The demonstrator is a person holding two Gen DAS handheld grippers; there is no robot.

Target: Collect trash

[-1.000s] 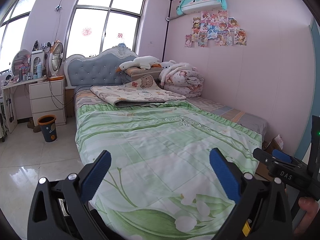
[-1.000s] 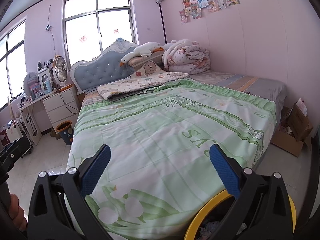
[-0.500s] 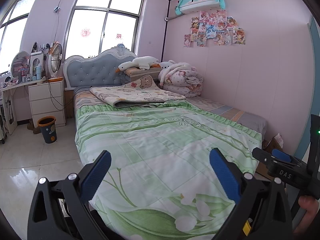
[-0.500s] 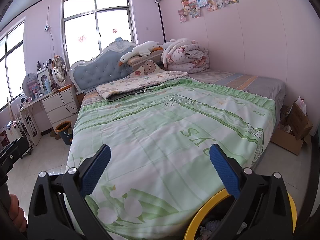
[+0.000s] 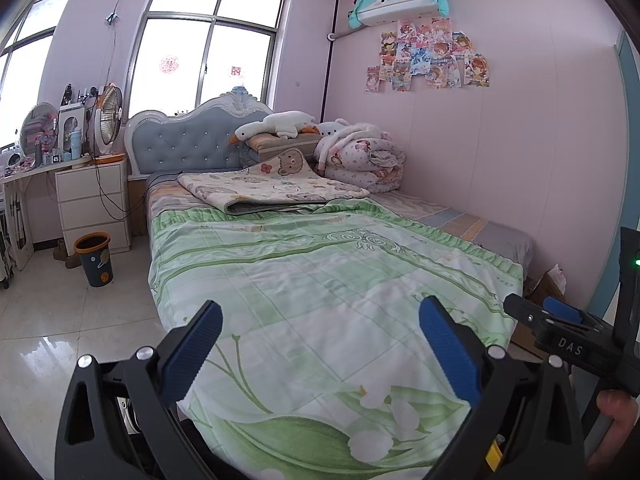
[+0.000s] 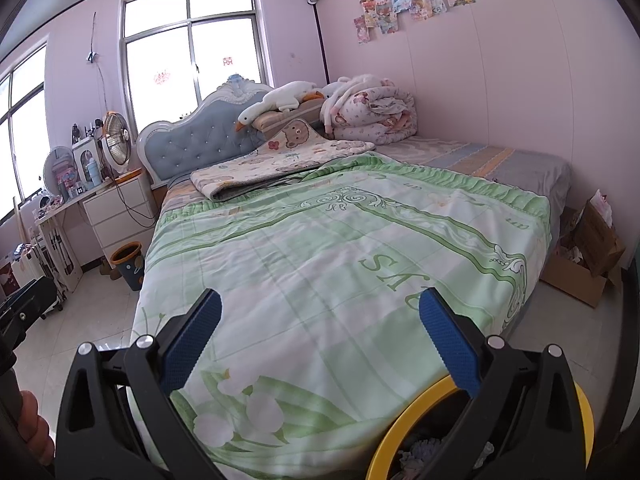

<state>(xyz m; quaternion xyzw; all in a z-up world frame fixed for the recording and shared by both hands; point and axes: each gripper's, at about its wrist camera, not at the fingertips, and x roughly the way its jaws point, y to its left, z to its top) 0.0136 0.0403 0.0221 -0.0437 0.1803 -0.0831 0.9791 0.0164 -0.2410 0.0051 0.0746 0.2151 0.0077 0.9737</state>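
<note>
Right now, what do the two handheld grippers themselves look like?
Both match: the left gripper and right gripper have black angular frames with triangular cut-outs and silver screw heads, and fingers faced with ribbed blue pads. In the left wrist view, the right gripper's body carries white "DAS" lettering, with a small green light nearby. No cables or sleeves are visible.

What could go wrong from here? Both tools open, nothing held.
1. No loose trash shows on the green quilt, so a grab here could snag bedding instead.
2. The yellow-rimmed bin sits right under the right tool, so lowering it might knock the rim.
3. The left tool and right tool are close enough to clash.
</note>
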